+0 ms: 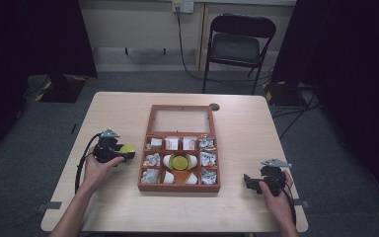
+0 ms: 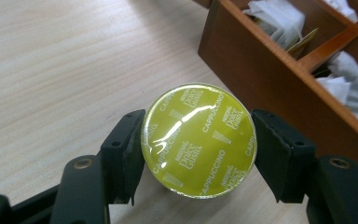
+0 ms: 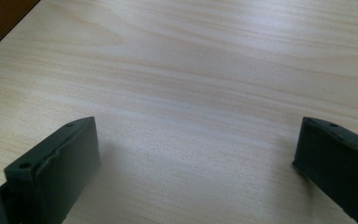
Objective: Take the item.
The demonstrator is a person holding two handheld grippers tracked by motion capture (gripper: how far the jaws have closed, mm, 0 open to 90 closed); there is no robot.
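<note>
My left gripper (image 2: 198,149) is shut on a yellow-green coffee capsule (image 2: 198,140) printed "Cappuccino", its foil lid facing the camera, just above the tabletop. From the high view this left gripper (image 1: 123,153) and its capsule (image 1: 127,148) sit just left of the wooden compartment box (image 1: 177,187). A second yellow-green capsule (image 1: 180,162) lies in the box's middle compartment among white capsules. My right gripper (image 1: 247,181) rests low over the table right of the box; its jaws (image 3: 196,163) stand wide open over bare wood.
The box's lid (image 1: 182,120) with a clear pane lies open toward the far side. Its side compartments hold paper-wrapped sachets (image 1: 208,159). The box's wooden wall (image 2: 279,88) stands close to the right of the held capsule. A folding chair (image 1: 237,47) stands beyond the table.
</note>
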